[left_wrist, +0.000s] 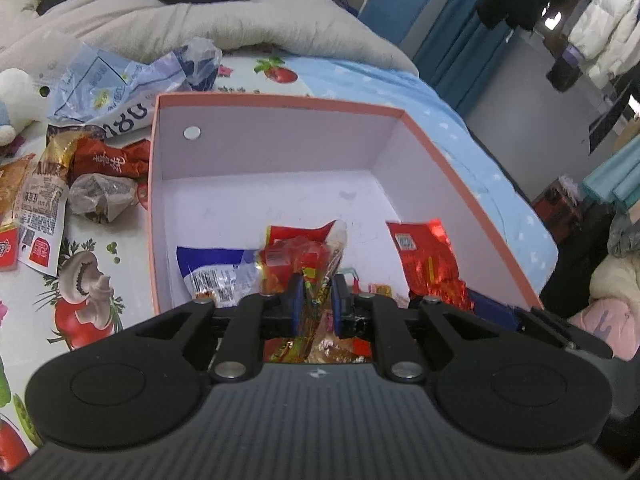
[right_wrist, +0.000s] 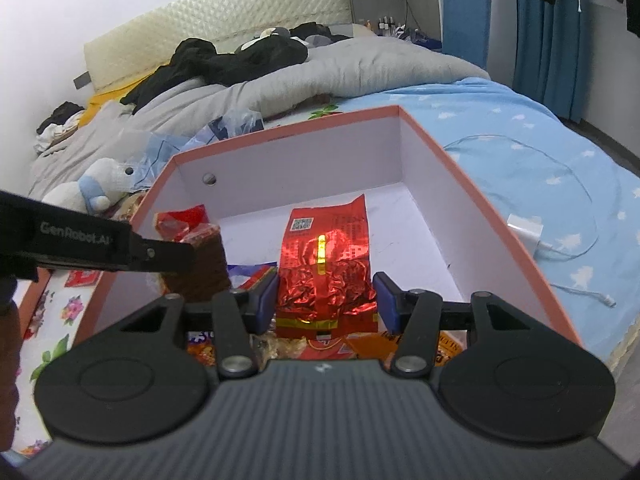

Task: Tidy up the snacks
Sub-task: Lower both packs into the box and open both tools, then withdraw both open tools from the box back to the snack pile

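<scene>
Nearest the left wrist camera, the left gripper [left_wrist: 316,300] is over the near edge of the pink-rimmed box [left_wrist: 280,100], its two blue pads pinching a crinkled red and gold snack wrapper [left_wrist: 308,264] that sticks up between them. From the right wrist view this same left gripper [right_wrist: 192,258] reaches in from the left with a dark brown snack behind its tip; whether that is the same item cannot be told.

Closest to the right wrist camera, the right gripper [right_wrist: 326,300] has its blue pads spread about halfway, with a shiny red foil packet [right_wrist: 326,264] between them. A narrow gap shows on each side of the foil, so the pads do not seem to press it. Beneath the jaws lie orange and red wrappers [right_wrist: 360,344] on the box floor.

Further in, a blue and white packet [left_wrist: 216,268] lies at the left on the white floor of the box; the back half of that floor is bare.

Beyond the box's left wall, loose snacks [left_wrist: 108,160] and a crumpled plastic bag [left_wrist: 120,88] lie on a fruit-print cloth [left_wrist: 84,280], beside a white plush toy [left_wrist: 16,100]. To the right, a white charger and cable [right_wrist: 524,232] rest on the blue sheet [right_wrist: 500,120]. Farthest back sit a grey duvet [right_wrist: 320,68] and dark clothes [right_wrist: 224,60].
</scene>
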A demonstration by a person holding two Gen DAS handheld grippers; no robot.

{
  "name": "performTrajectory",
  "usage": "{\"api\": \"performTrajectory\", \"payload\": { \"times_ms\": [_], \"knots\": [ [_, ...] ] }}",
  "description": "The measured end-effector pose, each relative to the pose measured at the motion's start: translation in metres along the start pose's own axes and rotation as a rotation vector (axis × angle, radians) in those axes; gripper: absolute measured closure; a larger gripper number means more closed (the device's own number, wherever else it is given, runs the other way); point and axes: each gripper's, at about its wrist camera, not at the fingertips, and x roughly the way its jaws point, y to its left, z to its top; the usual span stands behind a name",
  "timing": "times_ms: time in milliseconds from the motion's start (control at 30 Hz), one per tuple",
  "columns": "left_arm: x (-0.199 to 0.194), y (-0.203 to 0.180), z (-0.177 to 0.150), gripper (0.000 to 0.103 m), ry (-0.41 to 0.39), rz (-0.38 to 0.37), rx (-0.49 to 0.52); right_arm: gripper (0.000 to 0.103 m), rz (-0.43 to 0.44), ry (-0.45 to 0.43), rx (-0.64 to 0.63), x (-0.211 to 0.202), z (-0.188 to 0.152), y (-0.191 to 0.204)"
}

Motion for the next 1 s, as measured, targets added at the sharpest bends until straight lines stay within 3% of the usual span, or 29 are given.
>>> {"api": "performTrajectory", "payload": {
  "times_ms": [67, 167, 267, 600, 1000],
  "knots": [
    [0.0, 0.0, -0.001, 0.064, 0.012, 0.004, 0.01, 0.048, 0.0, 0.0, -0.002, -0.001, 0.0, -0.001],
    [-0.012, 0.004, -0.003, 0.054, -0.022, 0.012, -0.006, 0.037, -0.006, 0.004, -0.001, -0.005, 0.0, 0.0],
    [-0.028, 0.003, -0.007, 0.053, -0.041, 0.019, 0.0, 0.03, -0.019, 0.0, -0.009, -0.015, -0.002, 0.004],
    [-0.101, -0.009, -0.039, 0.052, -0.139, 0.055, 0.047, 0.03, 0.044, -0.066, -0.024, -0.073, -0.015, 0.025],
    [-0.182, -0.006, -0.086, 0.052, -0.241, 0.086, 0.023, 0.03, 0.089, -0.103, -0.027, -0.123, -0.04, 0.044]
  ]
}}
